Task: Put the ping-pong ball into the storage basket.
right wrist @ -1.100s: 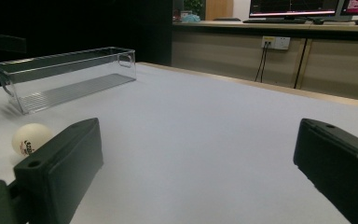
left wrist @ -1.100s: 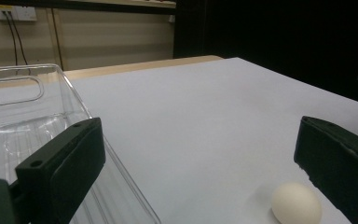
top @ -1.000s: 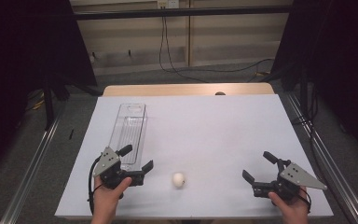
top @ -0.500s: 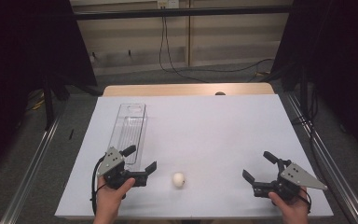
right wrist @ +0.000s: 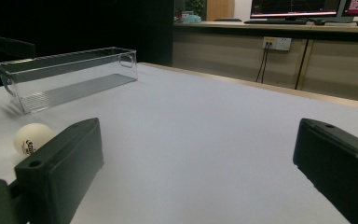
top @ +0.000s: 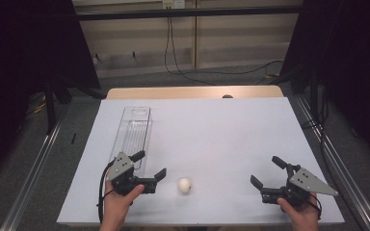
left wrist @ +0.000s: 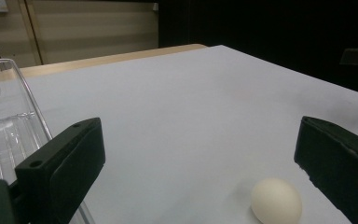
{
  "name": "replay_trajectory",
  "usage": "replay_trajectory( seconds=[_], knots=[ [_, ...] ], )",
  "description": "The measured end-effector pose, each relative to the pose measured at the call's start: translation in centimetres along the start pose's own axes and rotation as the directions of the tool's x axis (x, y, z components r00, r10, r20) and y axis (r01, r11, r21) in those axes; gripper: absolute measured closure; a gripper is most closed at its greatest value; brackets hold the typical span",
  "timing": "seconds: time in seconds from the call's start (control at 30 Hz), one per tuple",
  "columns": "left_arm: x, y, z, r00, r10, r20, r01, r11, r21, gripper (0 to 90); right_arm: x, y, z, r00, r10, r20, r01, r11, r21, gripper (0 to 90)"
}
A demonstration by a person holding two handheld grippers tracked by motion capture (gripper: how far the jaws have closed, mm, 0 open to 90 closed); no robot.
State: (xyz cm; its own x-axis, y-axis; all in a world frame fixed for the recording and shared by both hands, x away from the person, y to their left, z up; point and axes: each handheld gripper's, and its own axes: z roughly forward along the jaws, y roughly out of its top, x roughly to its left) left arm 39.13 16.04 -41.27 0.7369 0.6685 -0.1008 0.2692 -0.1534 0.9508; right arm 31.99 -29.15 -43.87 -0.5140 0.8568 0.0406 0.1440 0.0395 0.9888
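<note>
White ball [top: 184, 185] beside left claw [top: 149, 165]

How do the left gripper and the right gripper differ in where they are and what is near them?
The left gripper sits close to the white ball, while the right gripper is far from it. The left gripper is beside the clear plastic bin; the right gripper has only bare table around it. Both are hand-held, open and hold nothing.

White table [top: 221, 130], wooden strip [top: 192, 92] at its far edge, grey floor [top: 67, 130] around, beige wall [top: 231, 43] behind, black curtains [top: 24, 57] flanking, monitors [right wrist: 298, 8] on a counter.
</note>
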Motion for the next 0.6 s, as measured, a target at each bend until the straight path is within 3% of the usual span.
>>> replay_trajectory(
  seconds=[0.1, 0.6],
  knots=[
    [-0.09, -0.01, 0.16, 1.0000, -0.008, 0.002, 0.008, 0.9999, -0.011, 1.9, -0.01, -0.01, -0.01, 1.0000, -0.004, -0.005, 0.004, 1.000, 0.003, 1.1],
    [-0.70, -0.23, 1.06, 0.9999, 0.002, 0.015, -0.002, 0.9997, 0.026, 1.9, 0.03, 0.04, -0.02, 1.0000, -0.007, -0.005, 0.007, 1.000, 0.000, 1.1]
  ],
)
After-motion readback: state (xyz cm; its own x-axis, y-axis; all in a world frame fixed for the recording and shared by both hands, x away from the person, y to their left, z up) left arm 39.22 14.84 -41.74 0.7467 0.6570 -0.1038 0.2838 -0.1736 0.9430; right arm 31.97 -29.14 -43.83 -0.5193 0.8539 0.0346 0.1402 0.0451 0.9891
